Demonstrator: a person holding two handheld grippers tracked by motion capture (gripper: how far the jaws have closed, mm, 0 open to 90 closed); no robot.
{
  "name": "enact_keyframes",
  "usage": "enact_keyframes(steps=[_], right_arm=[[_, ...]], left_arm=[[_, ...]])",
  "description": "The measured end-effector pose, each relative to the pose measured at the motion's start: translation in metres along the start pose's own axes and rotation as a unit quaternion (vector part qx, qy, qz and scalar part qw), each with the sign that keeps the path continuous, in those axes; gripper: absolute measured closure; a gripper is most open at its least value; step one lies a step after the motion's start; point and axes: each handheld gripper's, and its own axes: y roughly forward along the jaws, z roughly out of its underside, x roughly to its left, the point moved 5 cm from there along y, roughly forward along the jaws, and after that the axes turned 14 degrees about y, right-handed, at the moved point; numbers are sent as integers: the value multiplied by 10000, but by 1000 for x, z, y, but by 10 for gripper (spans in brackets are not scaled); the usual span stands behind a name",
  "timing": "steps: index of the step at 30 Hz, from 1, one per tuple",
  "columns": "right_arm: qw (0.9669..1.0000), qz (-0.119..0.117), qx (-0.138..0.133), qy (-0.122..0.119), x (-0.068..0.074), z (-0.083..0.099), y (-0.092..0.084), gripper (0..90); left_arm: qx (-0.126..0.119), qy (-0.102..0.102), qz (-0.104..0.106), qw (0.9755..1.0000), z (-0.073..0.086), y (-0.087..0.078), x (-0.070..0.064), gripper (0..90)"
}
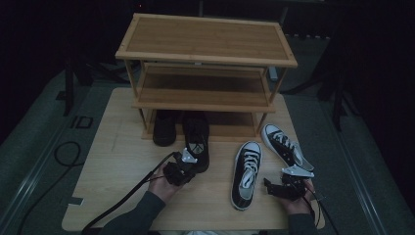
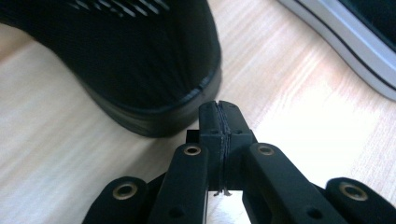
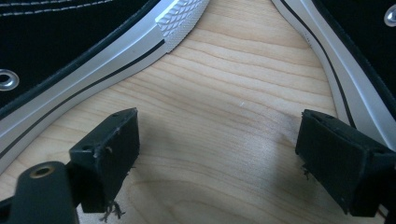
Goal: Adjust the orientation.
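a: where does the all-black shoe (image 1: 196, 139) lie from the left gripper (image 1: 187, 169)?

b: directly beyond it, toward the far side. the shoe's long axis runs near to far; its toe is under the bottom shelf of the wooden rack (image 1: 205, 54) and its heel faces the gripper. in the left gripper view the pads are pressed together with nothing between them, and their tips sit just short of the heel's sole edge (image 2: 154, 119). contact there cannot be confirmed.

a: and the right gripper (image 1: 275, 187)?

b: jaws apart, over bare worktop (image 3: 224, 107), between the two black-and-white sneakers. one sneaker (image 1: 246, 174) lies to its left, the other (image 1: 283, 144) to its far side.

a: which hand is nearer the black shoe?

b: the left, by a clear margin. judged from this, the next move is a push or re-grasp along the shoe's axis, toward the rack, beside its mate (image 1: 164, 128).
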Motion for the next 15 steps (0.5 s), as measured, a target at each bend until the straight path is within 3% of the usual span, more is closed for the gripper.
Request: enact_keyframes(steps=[8,15], right_arm=[[10000,-8,-2,-5,0,0,0,134],[10000,-23,4,-25,0,-1,1,134]], left_arm=[[159,115,37,9998,-5,16,-4,897],[297,289,-164,9990,-9,24,-4,899]])
